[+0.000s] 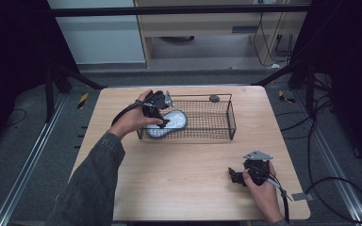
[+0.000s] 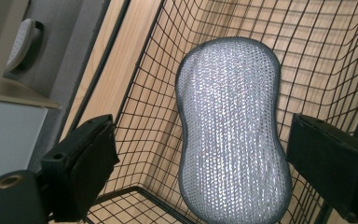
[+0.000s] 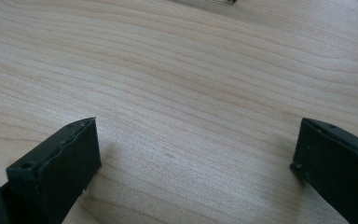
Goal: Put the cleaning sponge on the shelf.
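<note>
Left gripper [image 1: 156, 112] sits at the left end of the wire basket [image 1: 230, 123], centre-left of the high view, right over the silver scrub pad [image 1: 168, 124]. In the left gripper view the pad [image 2: 233, 130] fills the middle of the frame, peanut-shaped, grey-edged, leaning on the mesh with its lower end down at the bottom of the frame. My jaws stand spread wide, one lower left, one at the right edge, each clear of the pad, so nothing is gripped. I can't tell from these frames whether I'm dropping it off or going in to pick; either way the pad is inside the basket at its left end, part resting against the near wire wall.

Right gripper [image 1: 239, 177] is parked lower right of the high view on the bare table [image 1: 179, 169], well apart from the basket. In the right gripper view both jaws are splayed over wood grain, holding nothing.

Small dark round thing [image 1: 214, 98] on the far rim of the basket, top centre; too small to identify.

Step in hand, my call: left-side work on the pad at the basket. If grabbing, the next move needs the jaws centred across the pad's narrow waist, lowered without snagging the mesh, then closed. If releasing, lift straight up clear of the wire rim.
</note>
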A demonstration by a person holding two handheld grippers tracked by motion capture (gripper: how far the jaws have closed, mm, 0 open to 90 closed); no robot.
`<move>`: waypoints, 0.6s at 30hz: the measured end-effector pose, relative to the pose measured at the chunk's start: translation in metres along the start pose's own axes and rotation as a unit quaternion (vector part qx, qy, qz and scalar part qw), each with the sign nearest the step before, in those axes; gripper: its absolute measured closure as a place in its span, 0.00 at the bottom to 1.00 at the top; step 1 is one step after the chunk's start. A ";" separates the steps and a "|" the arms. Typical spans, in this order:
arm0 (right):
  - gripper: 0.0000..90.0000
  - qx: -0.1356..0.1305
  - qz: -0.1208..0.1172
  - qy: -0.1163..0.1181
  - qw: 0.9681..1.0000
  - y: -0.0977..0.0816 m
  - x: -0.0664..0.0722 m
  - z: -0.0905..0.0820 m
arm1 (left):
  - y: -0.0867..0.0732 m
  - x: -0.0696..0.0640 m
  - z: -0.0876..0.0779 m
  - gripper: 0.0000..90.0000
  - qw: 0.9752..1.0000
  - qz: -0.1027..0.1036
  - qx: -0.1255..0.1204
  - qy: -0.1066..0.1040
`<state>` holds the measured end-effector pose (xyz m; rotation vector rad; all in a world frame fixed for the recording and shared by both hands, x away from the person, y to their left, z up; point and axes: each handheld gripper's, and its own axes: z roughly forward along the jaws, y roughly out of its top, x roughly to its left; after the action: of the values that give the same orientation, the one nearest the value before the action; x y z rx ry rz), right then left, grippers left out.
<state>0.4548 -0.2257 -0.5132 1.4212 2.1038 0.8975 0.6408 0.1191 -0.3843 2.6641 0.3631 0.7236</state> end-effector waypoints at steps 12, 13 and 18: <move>0.01 0.001 0.001 0.000 1.000 0.000 0.000 0.000 | 0.011 -0.011 -0.012 0.11 1.000 -0.007 -0.009 0.005; 0.01 0.001 0.001 0.000 1.000 0.000 0.000 0.000 | 0.012 -0.013 -0.013 0.11 1.000 -0.010 -0.011 0.008; 0.01 0.001 0.002 0.000 1.000 0.000 0.000 0.000 | 0.018 -0.022 -0.016 0.09 1.000 -0.011 -0.012 0.007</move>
<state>0.4549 -0.2252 -0.5132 1.4261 2.1037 0.8977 0.6169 0.1003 -0.3734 2.6296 0.3836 0.7368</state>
